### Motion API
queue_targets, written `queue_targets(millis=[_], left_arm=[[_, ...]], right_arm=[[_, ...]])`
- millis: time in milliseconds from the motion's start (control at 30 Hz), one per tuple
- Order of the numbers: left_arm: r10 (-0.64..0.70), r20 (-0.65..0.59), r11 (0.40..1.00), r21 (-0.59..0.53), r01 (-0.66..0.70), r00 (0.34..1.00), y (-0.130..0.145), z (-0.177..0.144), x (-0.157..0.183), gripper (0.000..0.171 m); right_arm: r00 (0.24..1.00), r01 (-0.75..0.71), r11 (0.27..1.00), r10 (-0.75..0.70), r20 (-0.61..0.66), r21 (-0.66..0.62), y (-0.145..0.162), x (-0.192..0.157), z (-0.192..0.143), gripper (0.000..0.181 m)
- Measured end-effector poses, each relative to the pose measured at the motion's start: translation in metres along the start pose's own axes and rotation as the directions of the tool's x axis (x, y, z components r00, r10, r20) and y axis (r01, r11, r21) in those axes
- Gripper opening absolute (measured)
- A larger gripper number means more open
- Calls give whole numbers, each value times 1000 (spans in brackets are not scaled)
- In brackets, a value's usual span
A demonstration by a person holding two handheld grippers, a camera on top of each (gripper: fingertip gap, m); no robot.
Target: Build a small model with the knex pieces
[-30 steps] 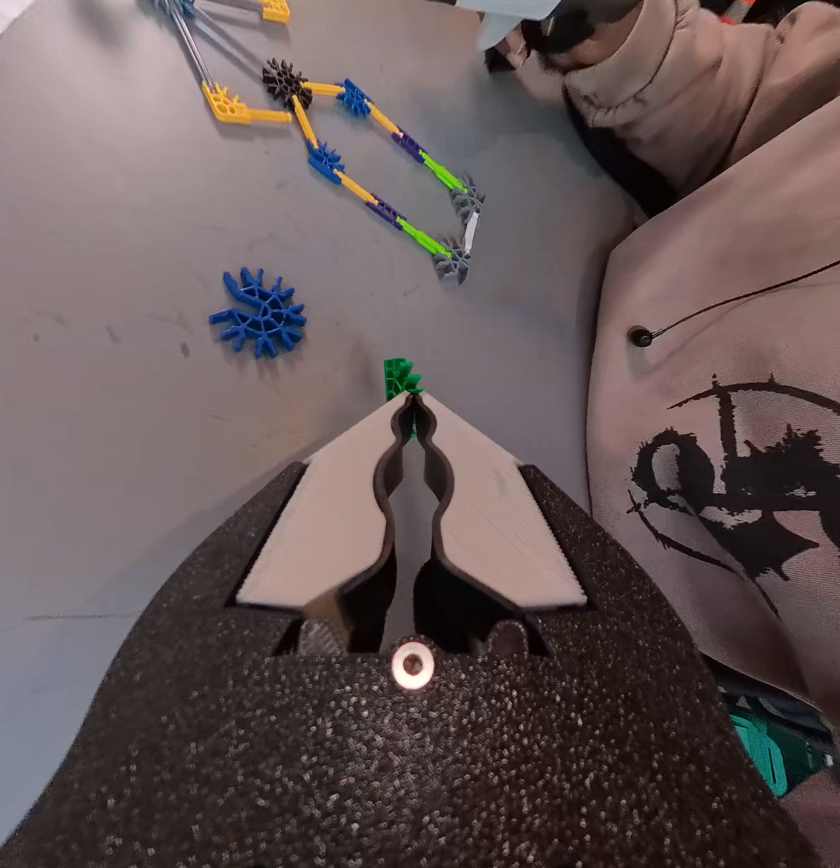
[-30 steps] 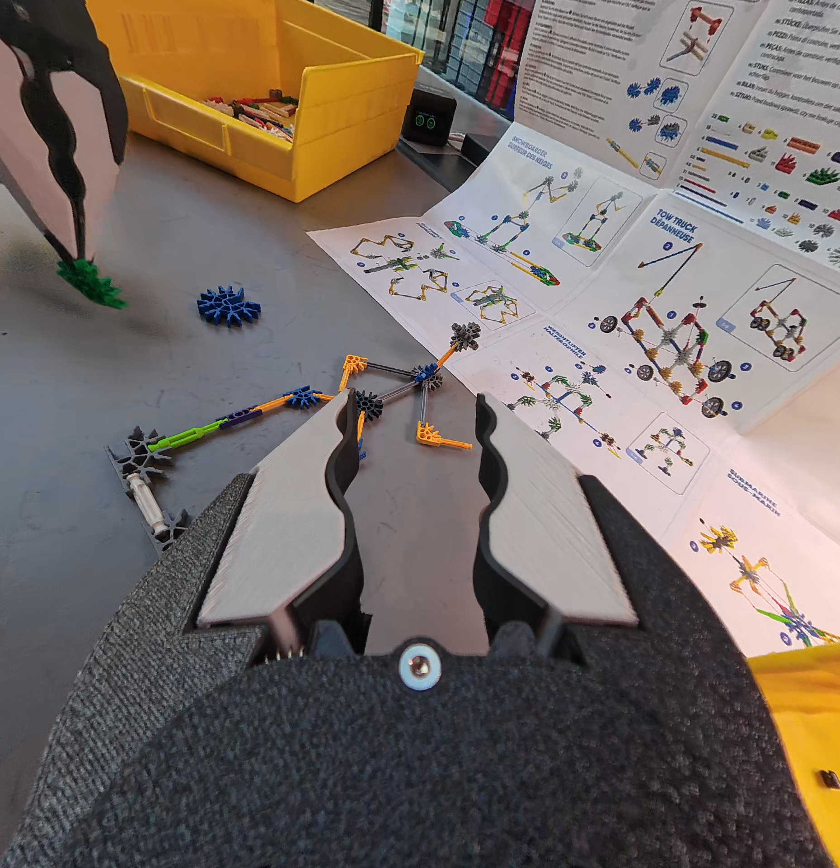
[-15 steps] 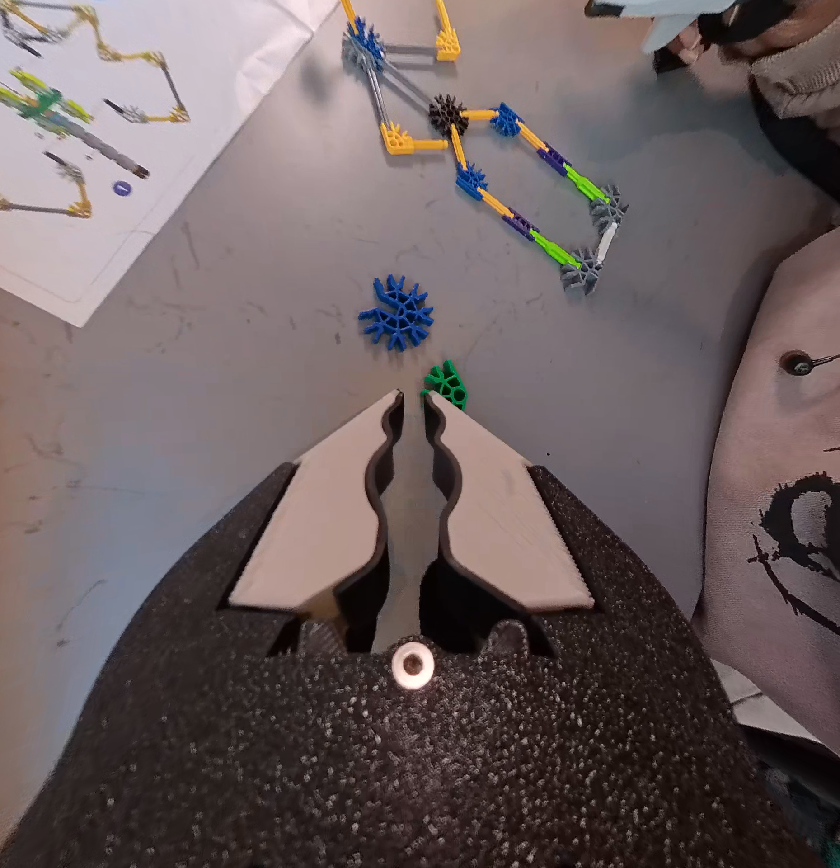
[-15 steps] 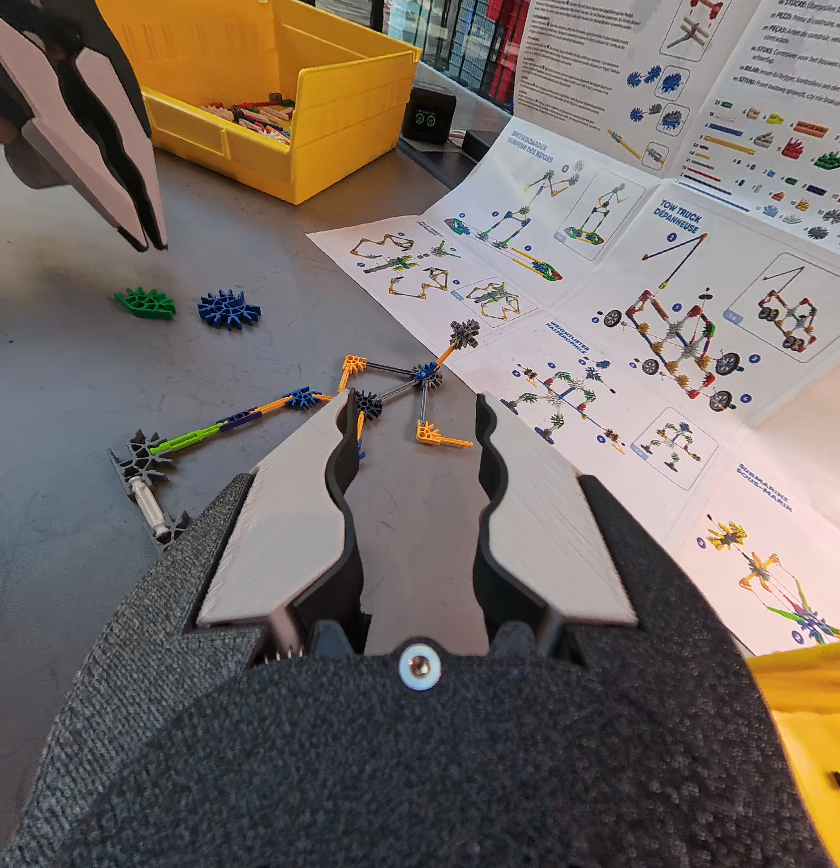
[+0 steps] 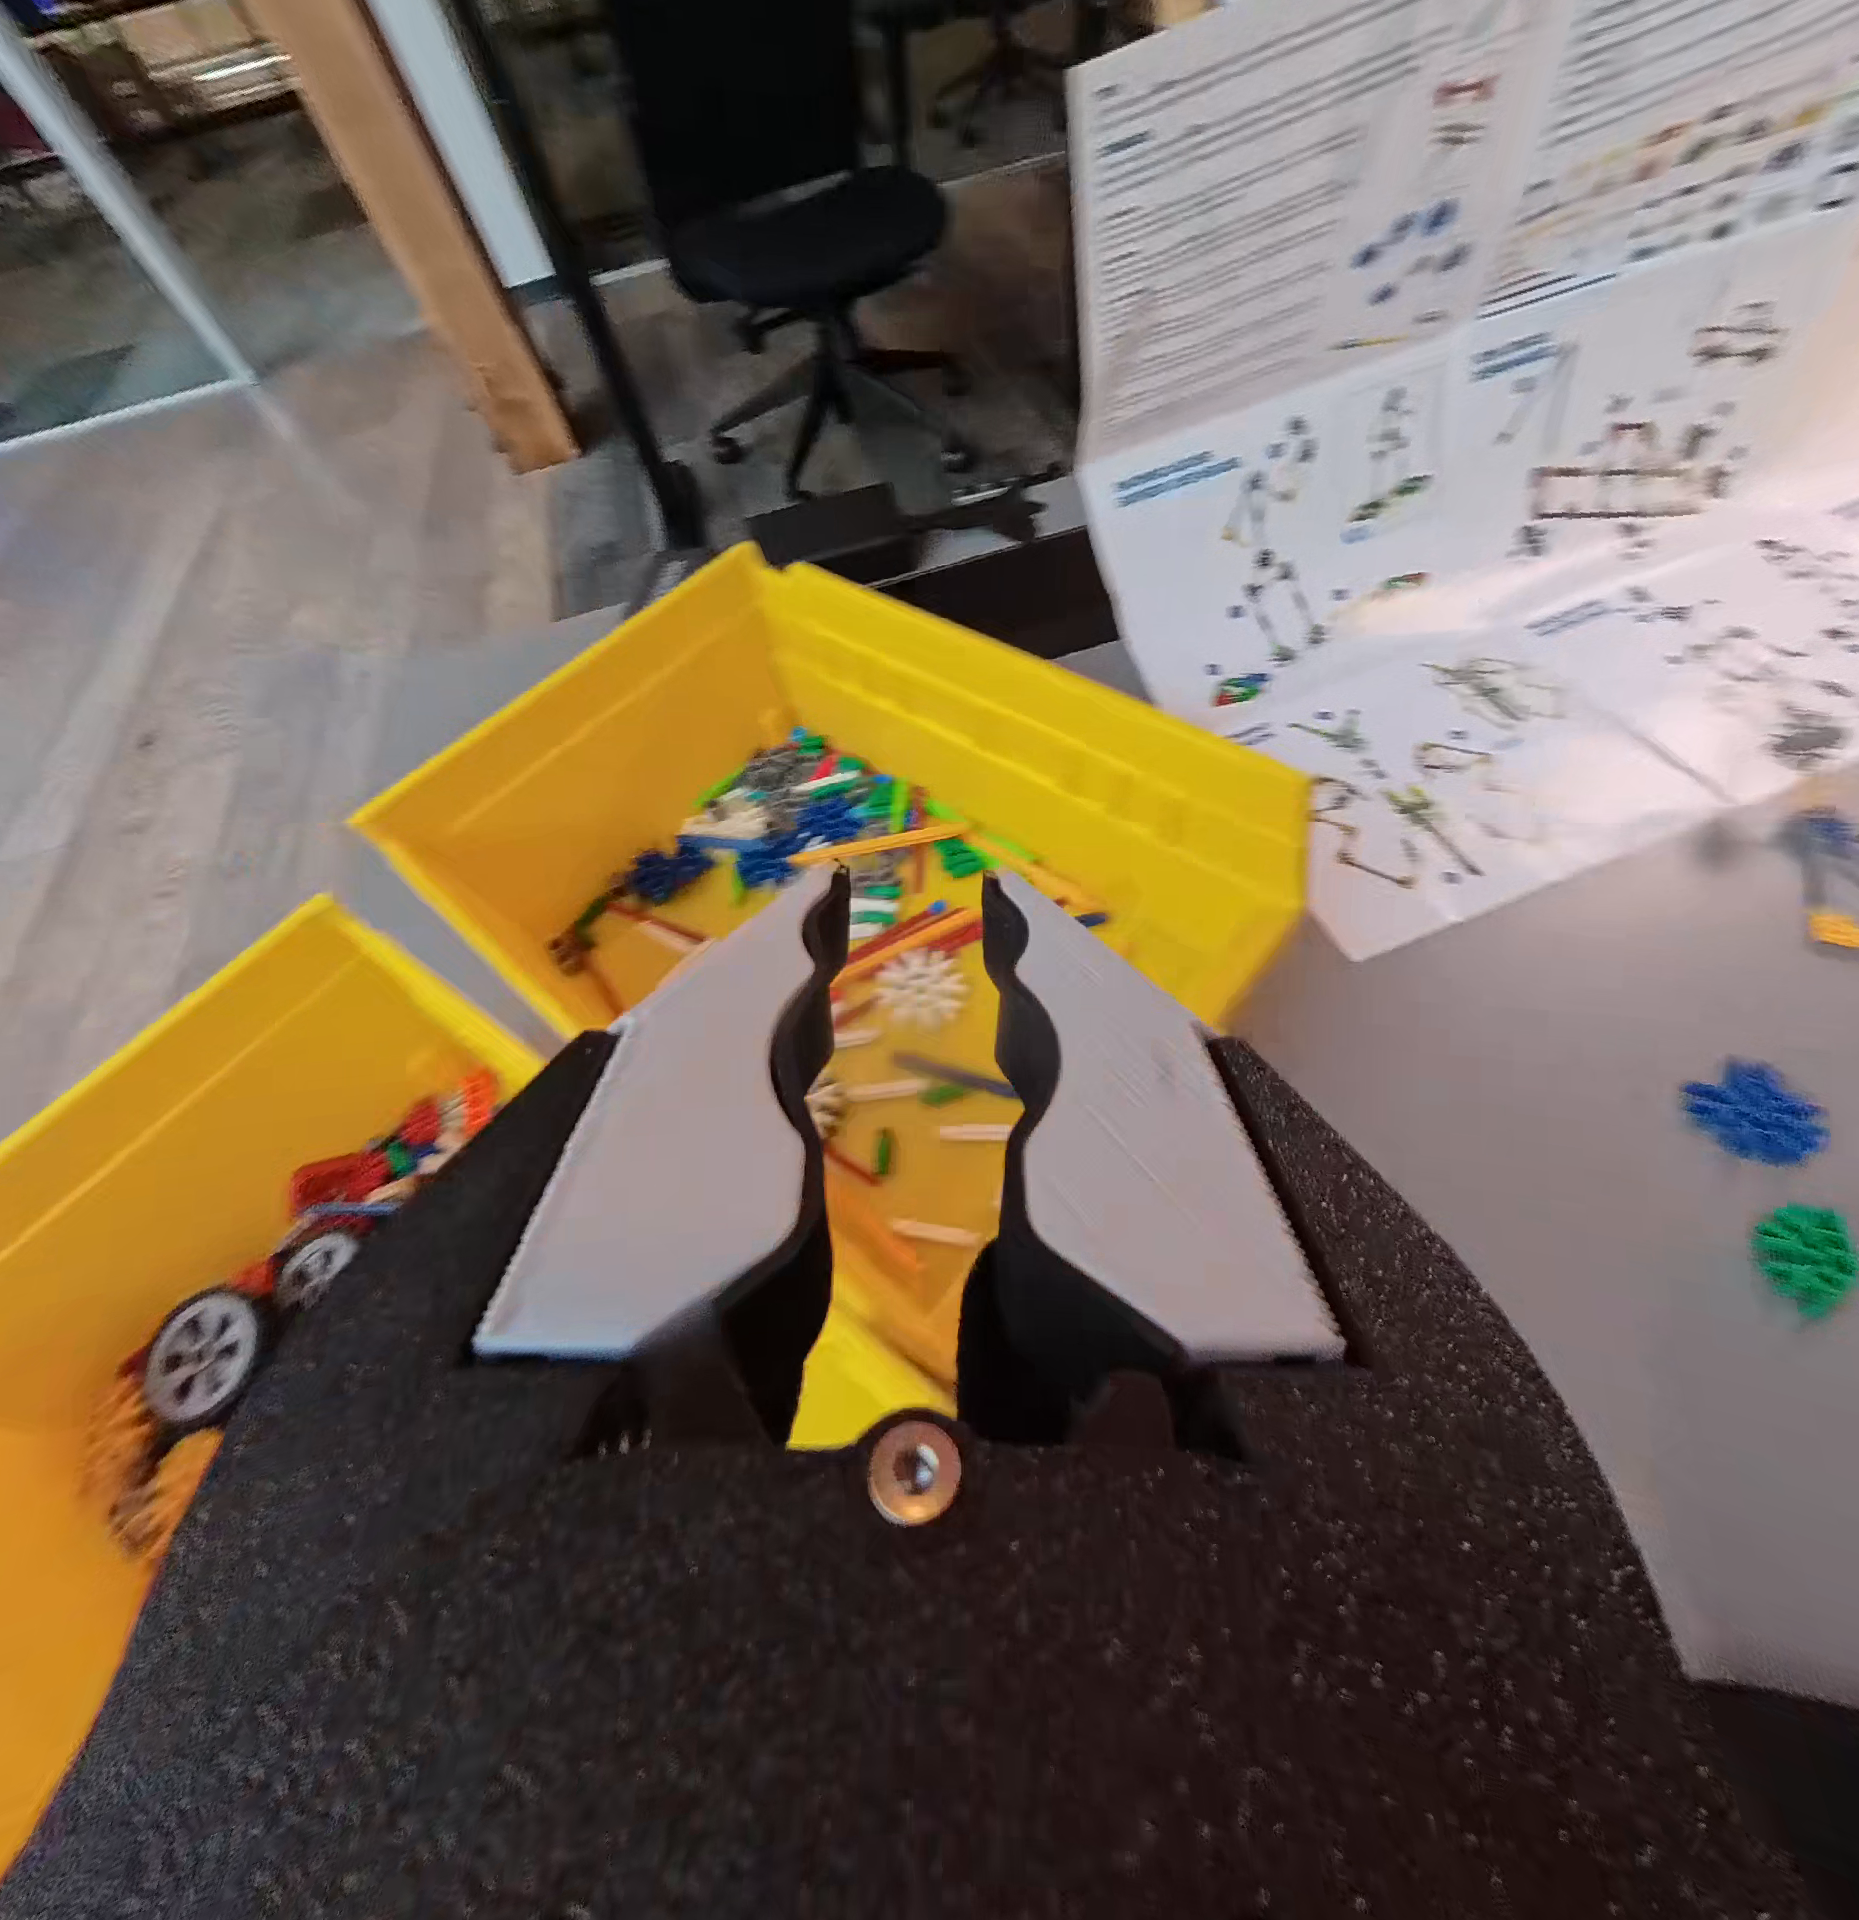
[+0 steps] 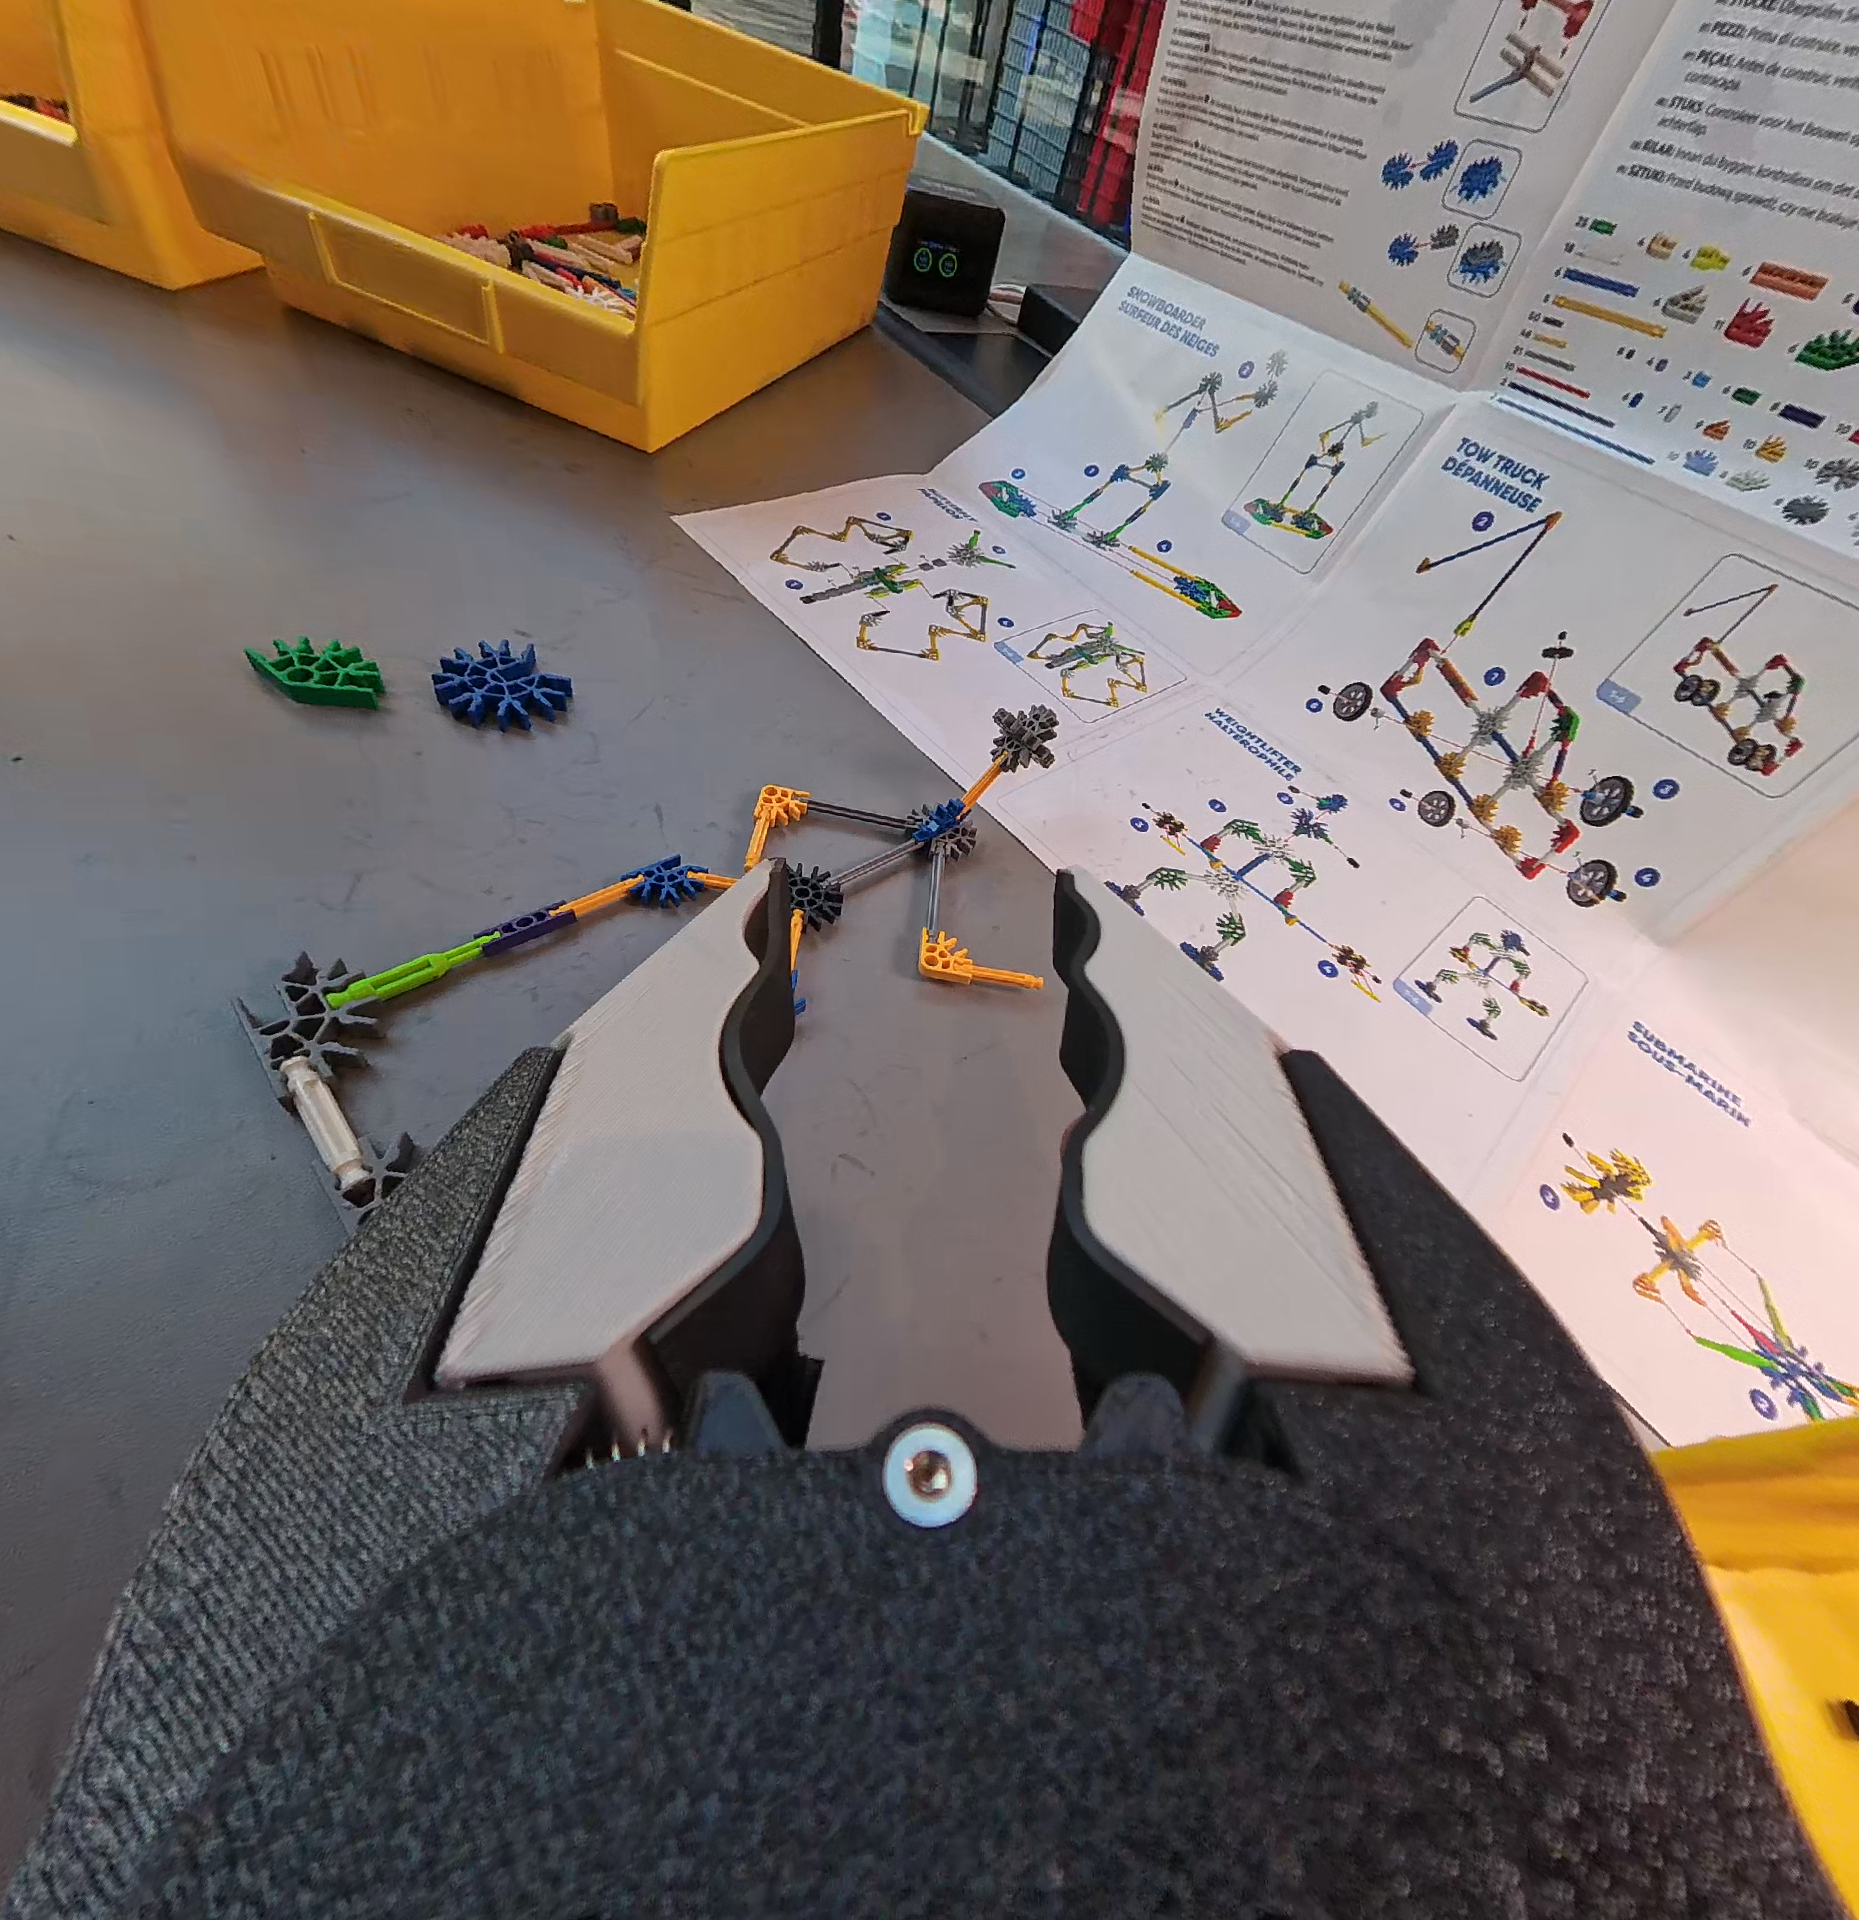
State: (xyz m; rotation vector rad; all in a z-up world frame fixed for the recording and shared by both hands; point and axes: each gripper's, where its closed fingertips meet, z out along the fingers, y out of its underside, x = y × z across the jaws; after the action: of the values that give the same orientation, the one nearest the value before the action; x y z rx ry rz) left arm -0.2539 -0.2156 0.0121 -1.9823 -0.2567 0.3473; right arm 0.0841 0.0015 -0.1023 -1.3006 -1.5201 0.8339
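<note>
Left tool [image 5: 914,883] open and empty above a yellow bin [image 5: 1060,717] of small sticks, right tool [image 6: 914,883] wide open (nothing held) over the stick model [image 6: 852,862], green piece [image 6: 317,672] beside blue piece [image 6: 501,686] on grey surface [image 6: 229,499]

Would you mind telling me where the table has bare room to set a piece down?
Bare grey table lies between the yellow bin and the green connector, and again left of the rod-and-connector chain. It is crowded around the chain, right in front of the open right tool, and where the instruction sheet covers the right side.
</note>
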Motion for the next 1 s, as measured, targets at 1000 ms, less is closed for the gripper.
queue_targets(millis=[1000], left_arm=[[-281, 406, 780, -431, 453, 870, 200, 32, -192, 32]], right_arm=[[999, -36, 999, 36, -5, -9, 1, 4, 1, 50]])
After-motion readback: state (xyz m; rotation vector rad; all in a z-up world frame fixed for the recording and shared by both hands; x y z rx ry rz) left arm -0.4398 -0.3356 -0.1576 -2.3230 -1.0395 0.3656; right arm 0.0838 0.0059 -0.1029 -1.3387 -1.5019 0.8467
